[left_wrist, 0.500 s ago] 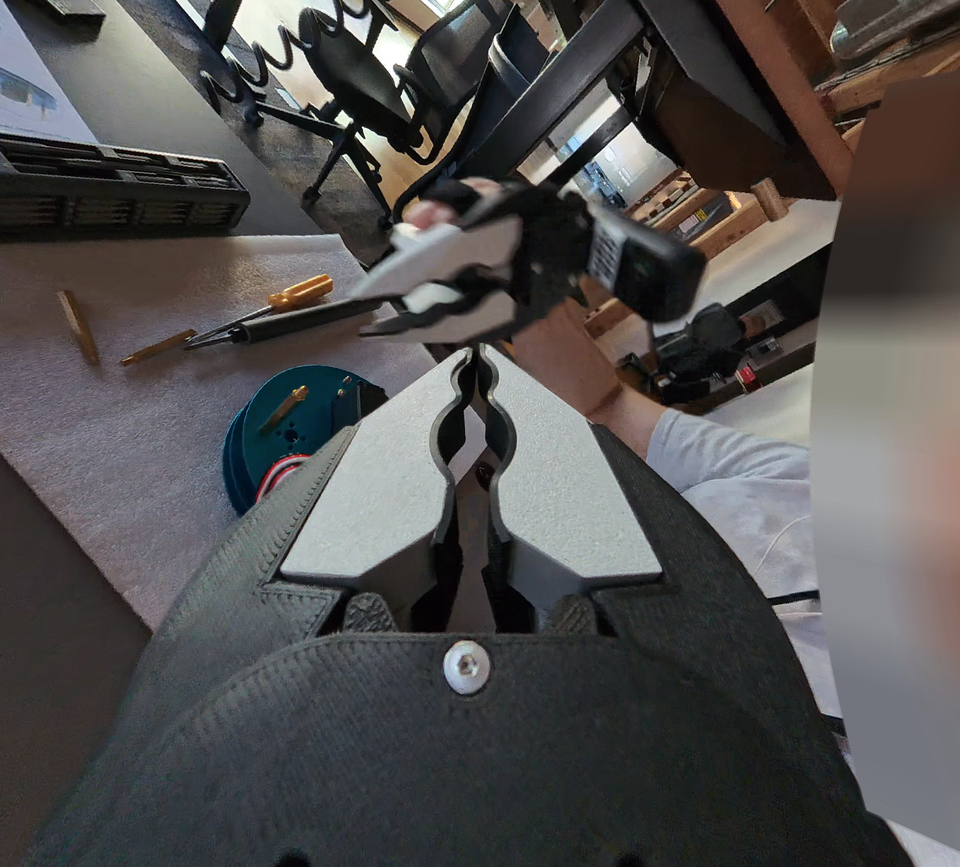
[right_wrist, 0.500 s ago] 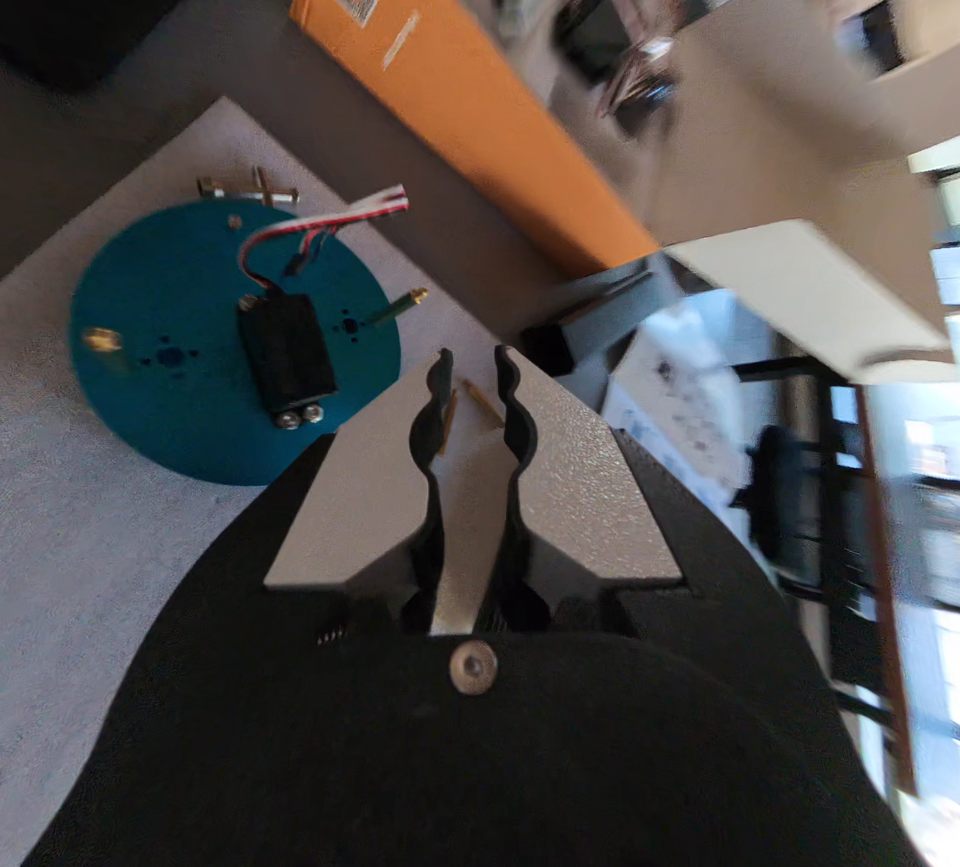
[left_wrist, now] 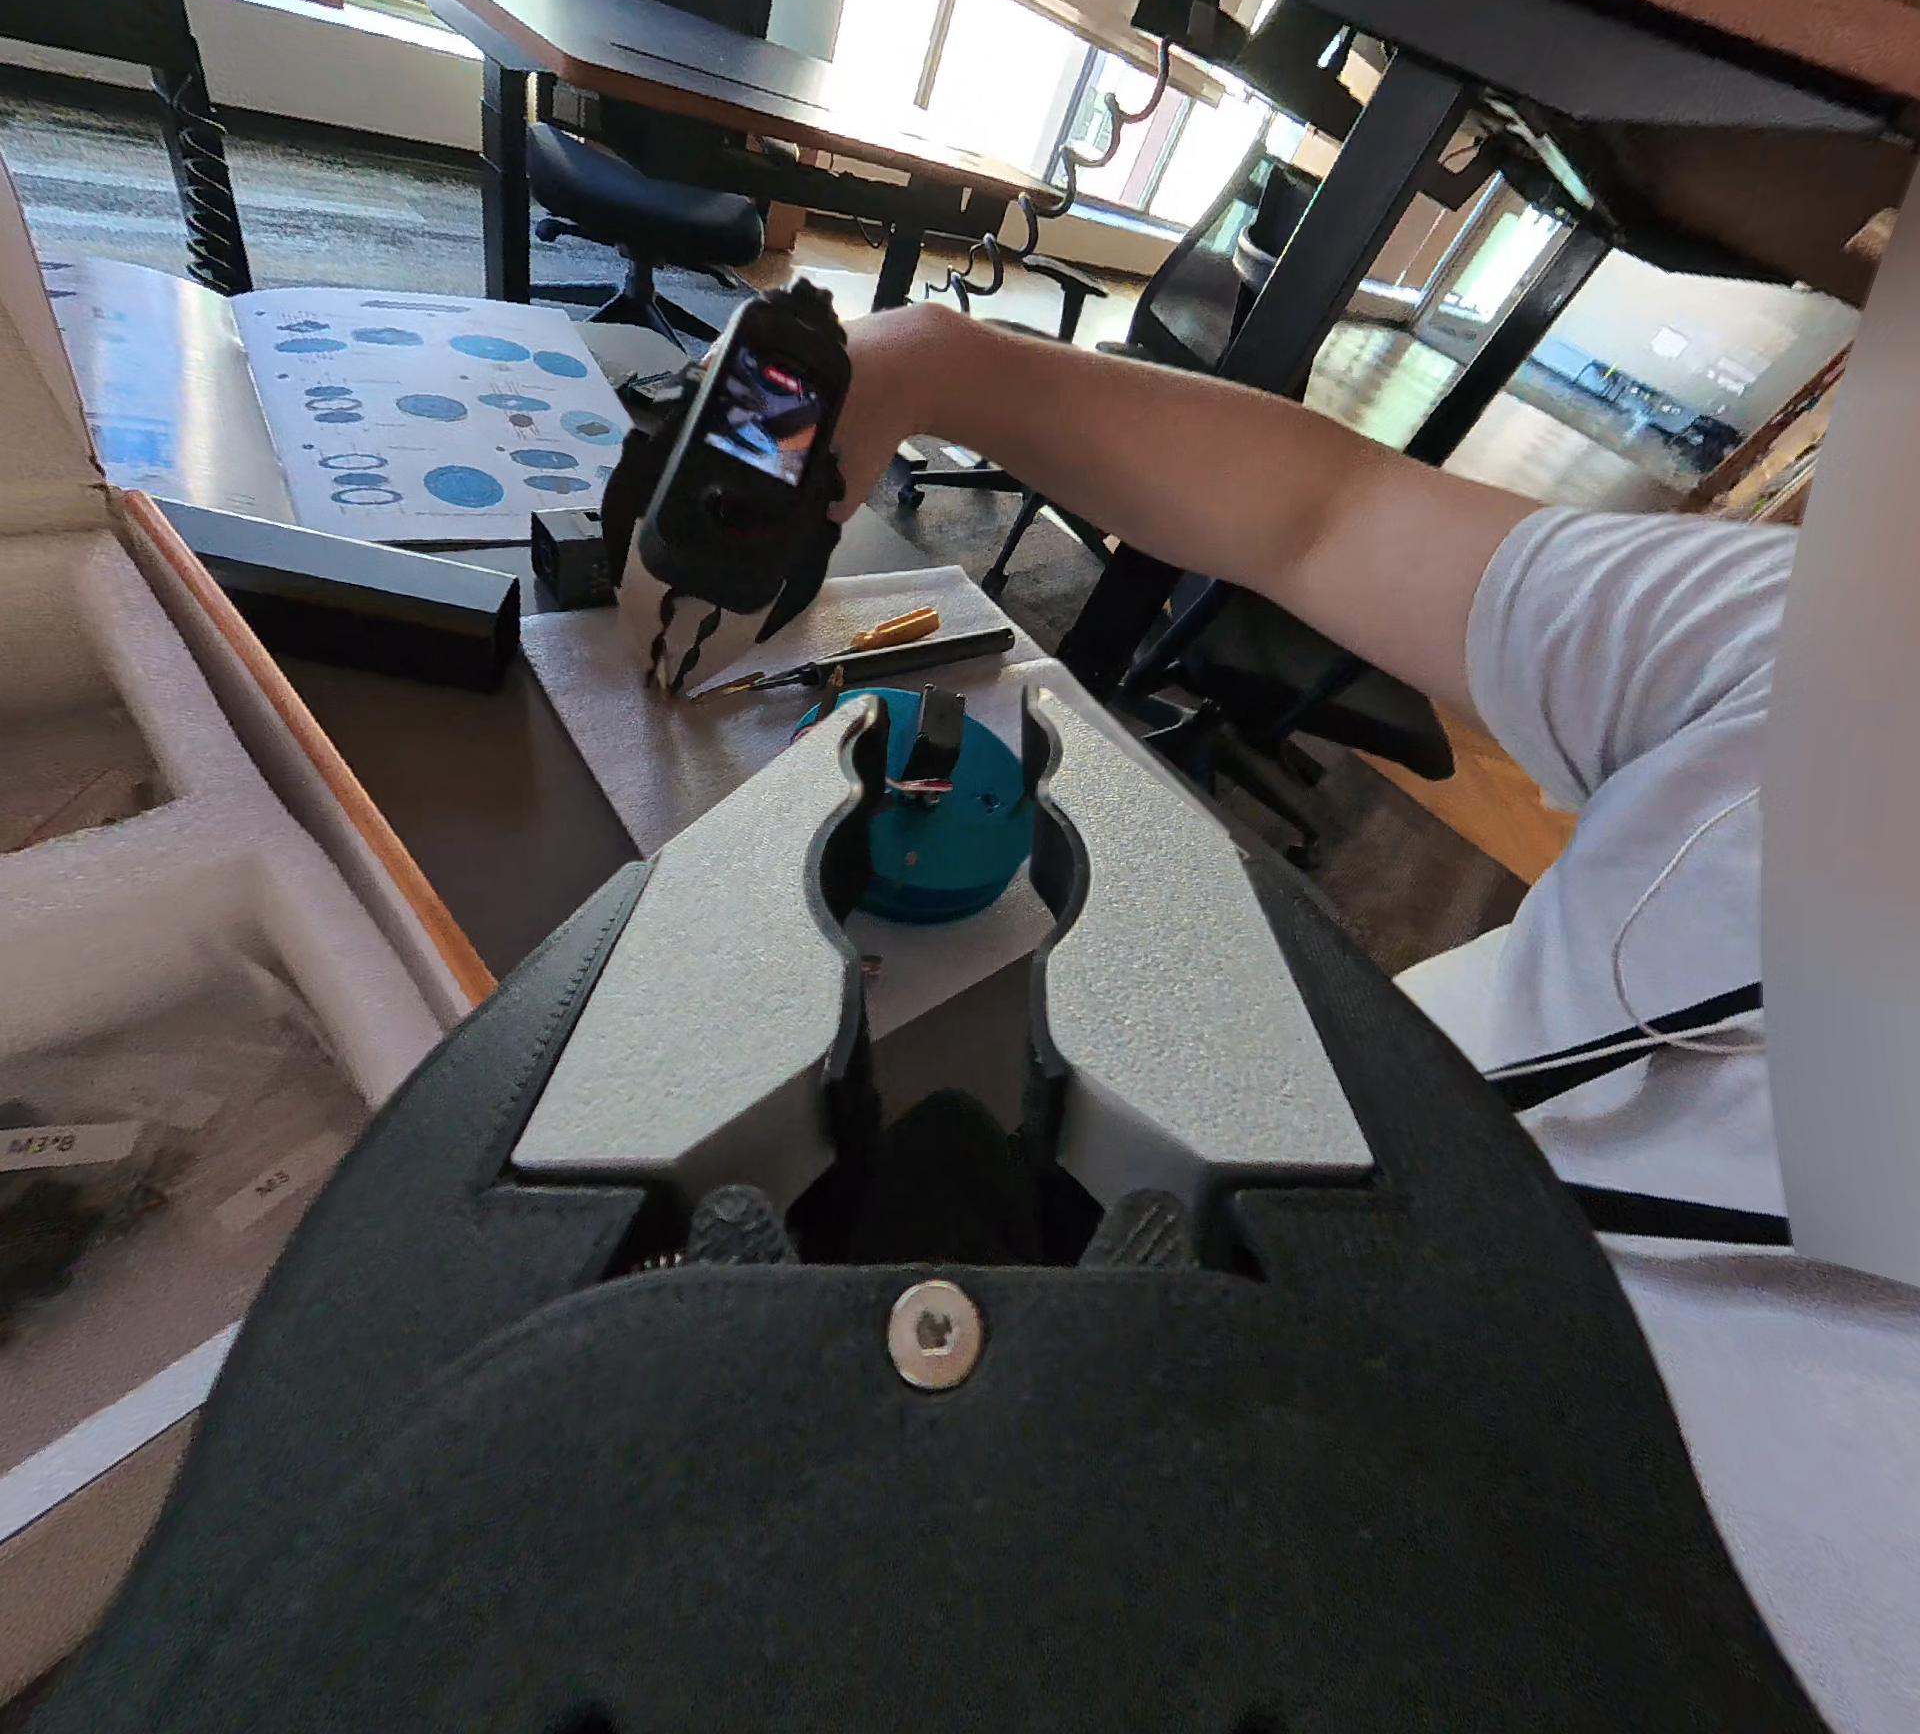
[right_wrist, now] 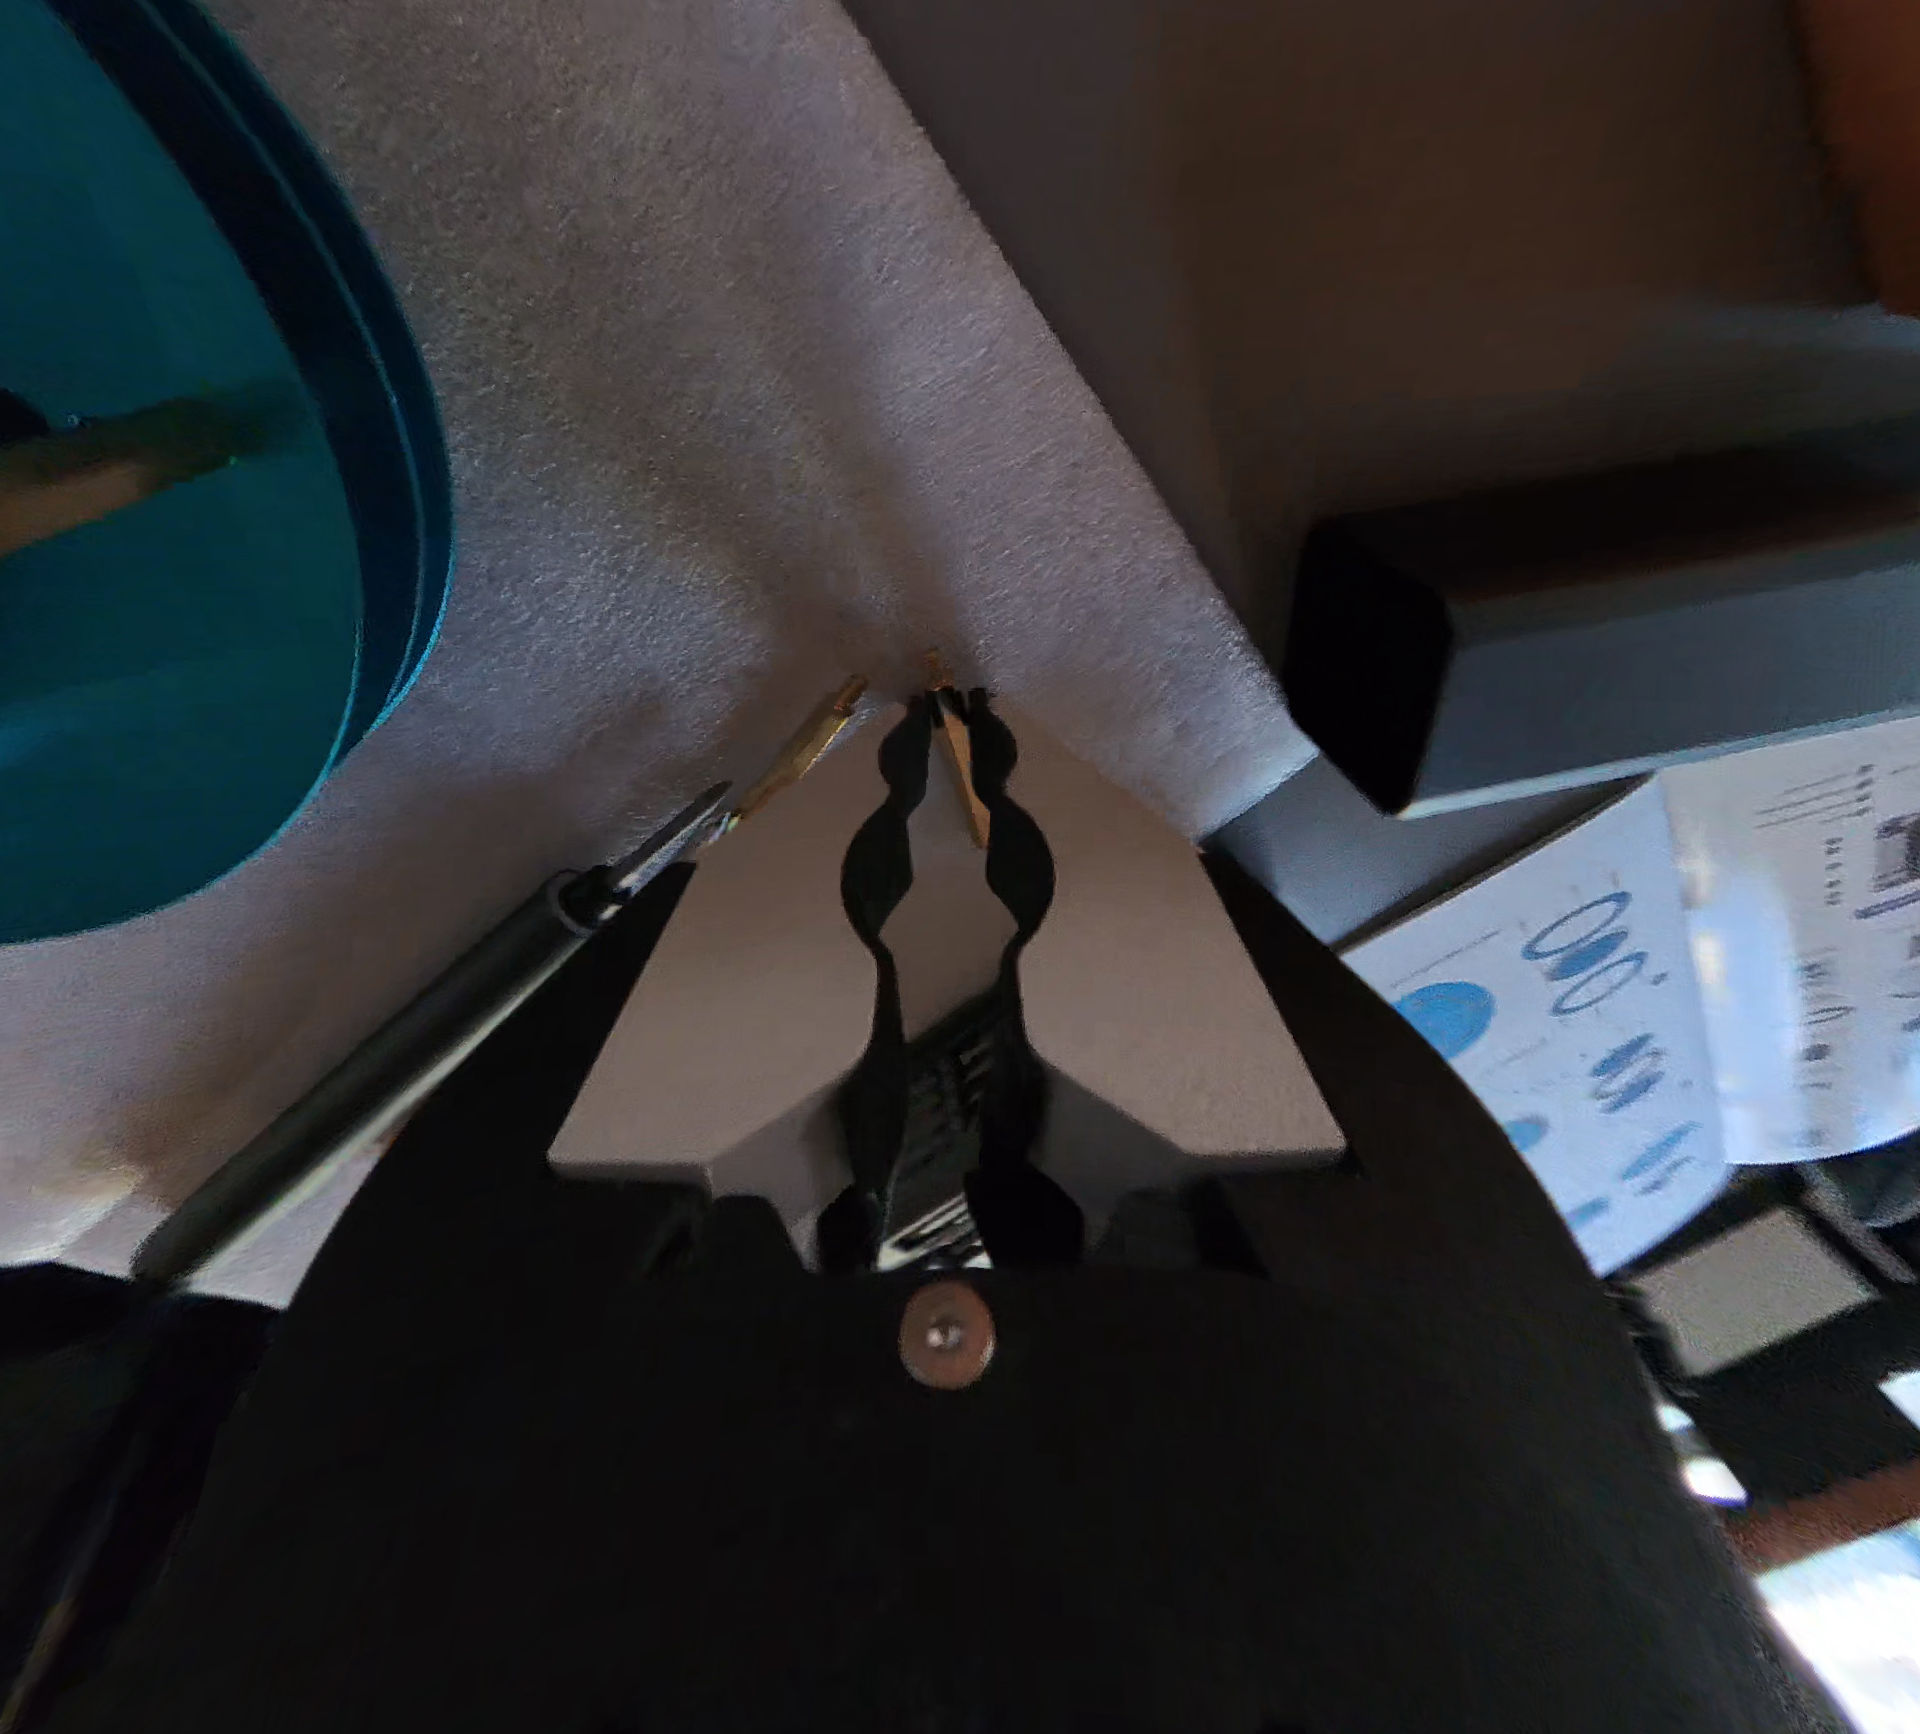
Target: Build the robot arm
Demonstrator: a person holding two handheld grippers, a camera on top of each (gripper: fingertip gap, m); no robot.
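Left claw [left_wrist: 948, 728]: jaws spread apart, holding nothing, raised above the worktop. Framed between its fingertips, farther off at 12 o'clock, lies a teal disc [left_wrist: 940, 837] on a white foam mat [left_wrist: 665, 749]; a small black block [left_wrist: 940, 726] with red and white wires stands on the disc. No contact between claw and disc.

Right claw [right_wrist: 948, 702]: tips pressed down on the foam mat [right_wrist: 644, 334], jaws nearly together and pinching a short brass standoff [right_wrist: 961, 775] that lies slanted between them. In the left wrist view this claw [left_wrist: 675, 682] points downward at 11 o'clock from the disc, held by a hand [left_wrist: 883, 396].

Second brass standoff [right_wrist: 805, 744]: on the mat just beside the right claw at 10 o'clock, apart from it.

Black screwdriver [right_wrist: 416, 1009]: tip near the second standoff, shaft running toward 8 o'clock.

Orange-handled screwdriver [left_wrist: 894, 624]: beside the black one.

Teal disc [right_wrist: 156, 489], right wrist view: at 9 o'clock, well apart from the claw.

Open booklet [left_wrist: 416, 406] with blue diagrams: beyond the mat, past a dark grey box [left_wrist: 364, 588].
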